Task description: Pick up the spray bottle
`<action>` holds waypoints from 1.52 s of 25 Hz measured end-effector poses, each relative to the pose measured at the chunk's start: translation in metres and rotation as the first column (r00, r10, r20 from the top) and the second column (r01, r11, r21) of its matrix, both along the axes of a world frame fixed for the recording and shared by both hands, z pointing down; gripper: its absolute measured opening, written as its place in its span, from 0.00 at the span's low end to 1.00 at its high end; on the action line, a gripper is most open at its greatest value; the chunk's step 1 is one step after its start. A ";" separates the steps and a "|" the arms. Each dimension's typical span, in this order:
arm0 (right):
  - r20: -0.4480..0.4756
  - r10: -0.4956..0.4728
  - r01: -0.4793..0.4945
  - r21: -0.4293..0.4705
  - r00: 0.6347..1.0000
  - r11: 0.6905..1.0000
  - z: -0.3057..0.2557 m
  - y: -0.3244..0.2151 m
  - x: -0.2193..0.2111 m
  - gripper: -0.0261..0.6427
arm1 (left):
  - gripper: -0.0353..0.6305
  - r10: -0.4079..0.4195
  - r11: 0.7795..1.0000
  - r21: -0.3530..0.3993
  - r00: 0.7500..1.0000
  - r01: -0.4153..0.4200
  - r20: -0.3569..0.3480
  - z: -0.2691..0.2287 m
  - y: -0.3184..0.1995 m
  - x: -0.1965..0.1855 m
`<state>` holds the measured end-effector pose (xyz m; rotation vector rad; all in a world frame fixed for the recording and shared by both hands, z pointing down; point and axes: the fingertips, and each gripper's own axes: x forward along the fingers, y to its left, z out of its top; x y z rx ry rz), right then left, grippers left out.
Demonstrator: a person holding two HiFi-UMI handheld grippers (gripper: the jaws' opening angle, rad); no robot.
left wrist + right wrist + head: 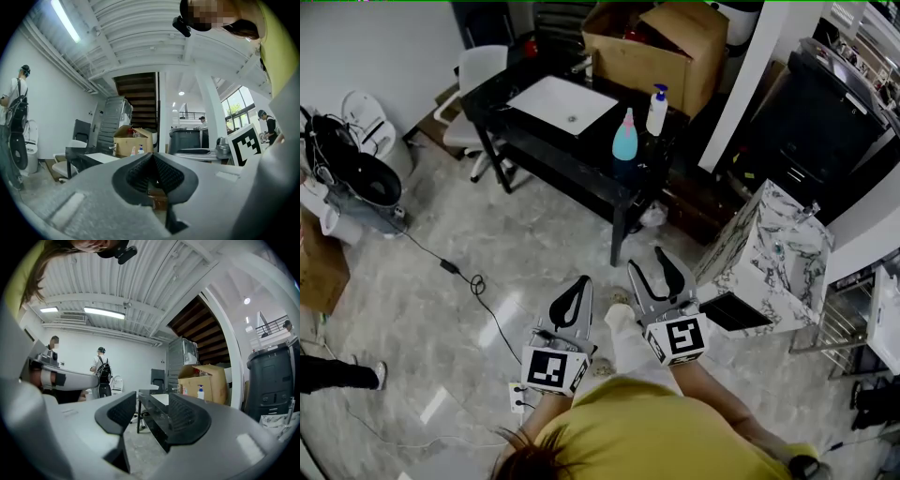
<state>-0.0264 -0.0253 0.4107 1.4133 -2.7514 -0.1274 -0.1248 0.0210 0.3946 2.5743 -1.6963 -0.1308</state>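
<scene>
A teal spray bottle (624, 137) with a pale pink head stands near the front right corner of a black table (546, 153). Just behind it is a white pump bottle (656, 112) with a blue top. Both grippers hang over the floor well short of the table, pointing toward it. My left gripper (582, 281) has its jaws together with nothing between them; the left gripper view (153, 160) shows the pads meeting. My right gripper (647, 261) stands open and empty, its jaws apart in the right gripper view (151, 404). The pump bottle (200, 393) shows small and far there.
A white sink (562, 105) lies in the tabletop, with a cardboard box (661, 49) behind and a white chair (478, 73) at the left. A marble-patterned cabinet (766, 255) stands at right. A cable (457, 273) crosses the floor. A person with a backpack (101, 371) stands far off.
</scene>
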 end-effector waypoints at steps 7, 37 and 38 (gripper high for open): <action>-0.001 -0.008 0.009 0.037 1.000 0.999 0.002 -0.091 -0.009 0.34 | 0.06 -0.007 1.000 0.021 1.000 0.007 0.006 0.004 -0.083 -0.007; -0.131 -0.105 0.076 -0.210 0.986 0.975 0.122 -0.396 -0.013 0.49 | 0.06 -0.006 0.998 -0.058 0.999 0.009 0.047 0.045 -0.382 0.012; -0.137 -0.106 0.075 -0.215 0.985 0.974 0.125 -0.399 -0.015 0.50 | 0.06 0.004 0.998 -0.064 0.999 -0.001 0.050 0.049 -0.387 0.011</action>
